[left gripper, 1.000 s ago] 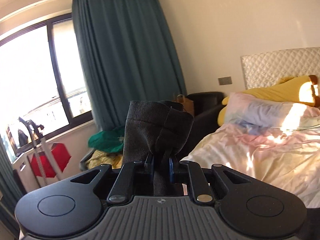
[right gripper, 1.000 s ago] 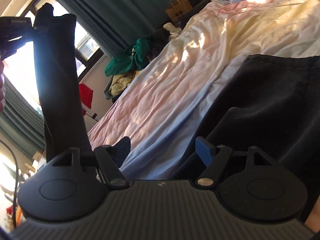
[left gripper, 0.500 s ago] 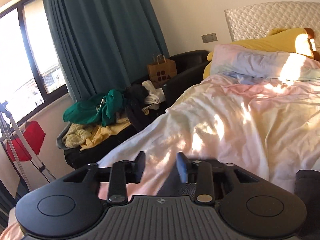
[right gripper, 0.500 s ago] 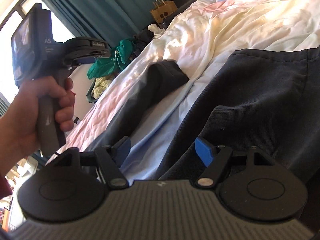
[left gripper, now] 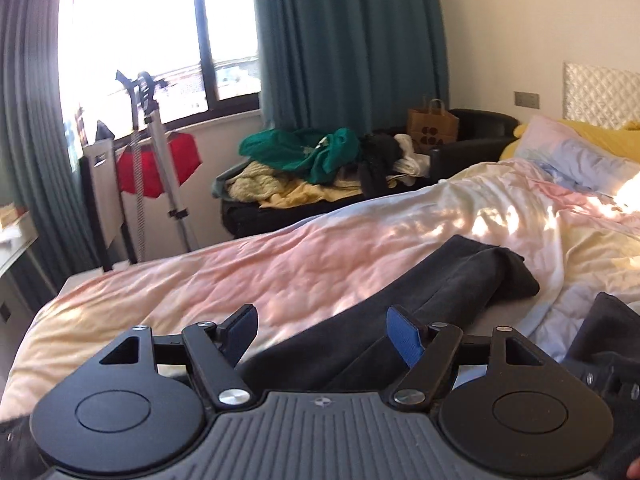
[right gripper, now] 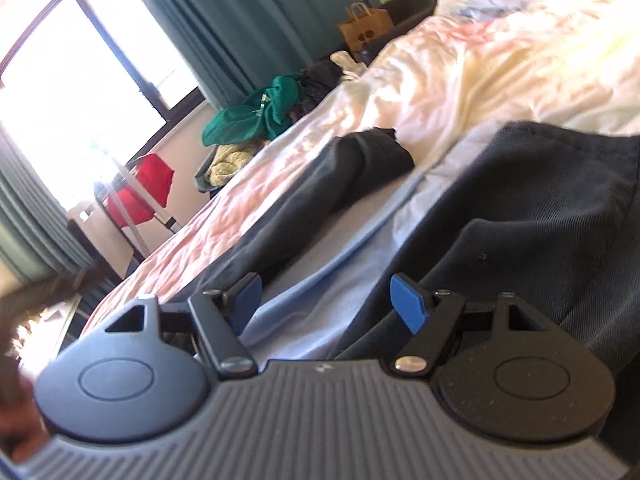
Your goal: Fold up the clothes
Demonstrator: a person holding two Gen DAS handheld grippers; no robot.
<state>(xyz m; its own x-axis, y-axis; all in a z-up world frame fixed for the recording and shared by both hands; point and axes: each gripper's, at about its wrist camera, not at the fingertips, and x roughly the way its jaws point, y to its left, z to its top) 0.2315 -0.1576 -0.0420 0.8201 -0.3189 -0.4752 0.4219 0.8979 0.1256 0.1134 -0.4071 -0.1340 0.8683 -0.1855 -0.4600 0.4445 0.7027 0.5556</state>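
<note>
Both hand-held grippers stand with jaws spread and nothing between them – the left hand-held gripper (left gripper: 322, 330) over the dark garment (left gripper: 432, 300), the right hand-held gripper (right gripper: 326, 300) near its broad body (right gripper: 560, 200). The garment lies on the bed (left gripper: 280, 264) with one long limb (right gripper: 320, 184) stretched out, not yet a compact fold – so folding seems unfinished. Farther off, a clothes pile (left gripper: 320, 160) waits; the paper bag (left gripper: 432, 126) bears dark letters too blurred to read.

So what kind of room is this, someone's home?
Most likely a lived-in bedroom: a made-up bed with pillows, teal curtains at a window, and clothes heaped on a chair.
</note>
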